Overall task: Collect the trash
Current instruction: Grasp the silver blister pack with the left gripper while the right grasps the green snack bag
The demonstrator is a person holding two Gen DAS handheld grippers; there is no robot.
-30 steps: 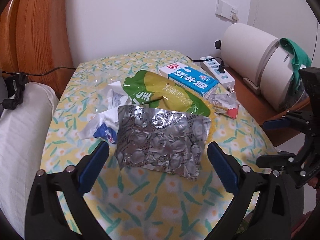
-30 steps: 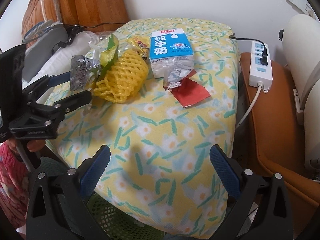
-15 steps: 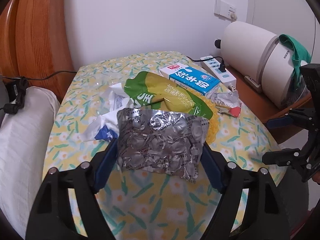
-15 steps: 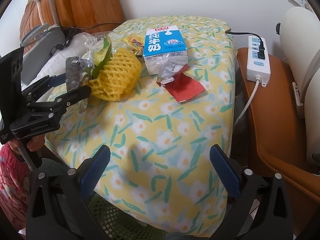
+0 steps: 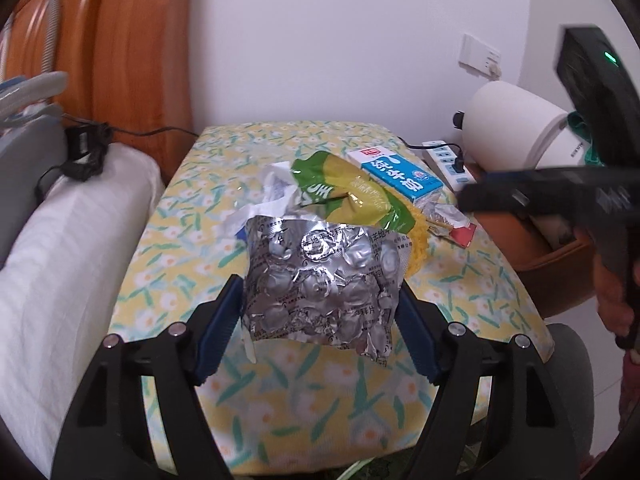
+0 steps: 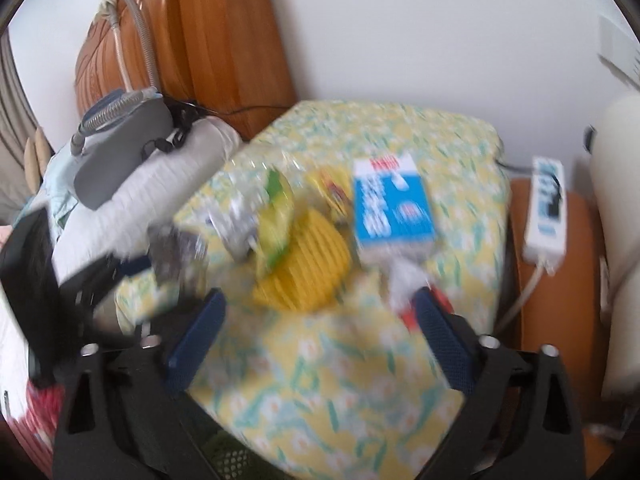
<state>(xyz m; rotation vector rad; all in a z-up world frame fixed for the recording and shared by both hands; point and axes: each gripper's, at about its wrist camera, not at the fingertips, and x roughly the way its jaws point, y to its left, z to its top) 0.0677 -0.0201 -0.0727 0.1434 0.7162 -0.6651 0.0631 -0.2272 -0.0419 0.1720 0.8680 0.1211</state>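
My left gripper (image 5: 320, 316) is shut on a crumpled silver blister pack (image 5: 324, 280) and holds it above the flowered yellow table (image 5: 280, 392). Behind it lie a green and yellow snack bag (image 5: 348, 196), white paper scraps (image 5: 276, 188), a blue and white milk carton (image 5: 400, 176), a yellow foam net (image 5: 416, 236) and a red and silver wrapper (image 5: 452, 224). My right gripper (image 6: 320, 328) is open and empty, over the table's near part. In its blurred view I see the foam net (image 6: 308, 268), the carton (image 6: 392, 208) and the left gripper with the pack (image 6: 176, 252).
A white pillow (image 5: 60, 264) lies left of the table, before a wooden headboard (image 5: 132, 40). A white power strip (image 5: 448, 160) and a white cylindrical appliance (image 5: 516, 128) stand on a brown stand at the right. A green mesh bin (image 6: 228, 456) shows under the table's front edge.
My left gripper closed on the blister pack and lifted it off the table toward me. My right gripper moved forward and up toward the trash pile; its view is now blurred.
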